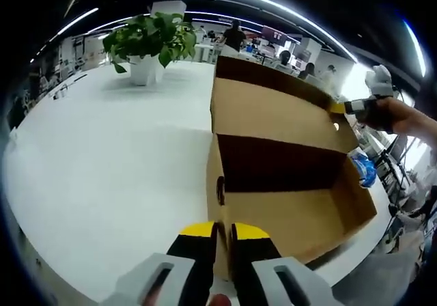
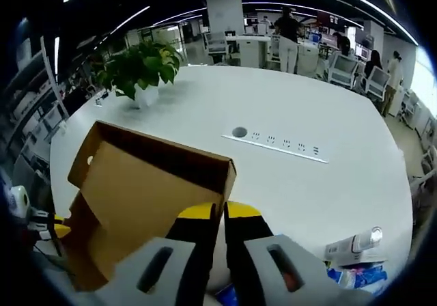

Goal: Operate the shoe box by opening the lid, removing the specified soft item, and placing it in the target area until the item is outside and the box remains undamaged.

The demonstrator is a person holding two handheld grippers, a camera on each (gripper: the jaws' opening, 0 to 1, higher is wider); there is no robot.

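two grippers are on the shoe box [image 1: 287, 176], one at each end. in the left gripper view my left gripper [image 1: 223, 236] has its yellow-tipped jaws nearly together, pinched on the near wall of the box, which runs up between them. the box sits open on the white table [image 1: 102, 162], its inside dark and deep; i cannot make out the soft item in there. the lid [image 1: 273, 111] stands raised behind it, and at its far corner the other gripper [image 1: 355, 106] comes in from the right with a person's hand [image 1: 403, 115] behind it. in the right gripper view my right gripper [image 2: 222, 217] has its jaws close together, clamped on the lid's edge [image 2: 205, 166]. a potted plant [image 2: 140, 70] stands well apart, and a blue packet [image 2: 358, 275] lies near the table's edge.
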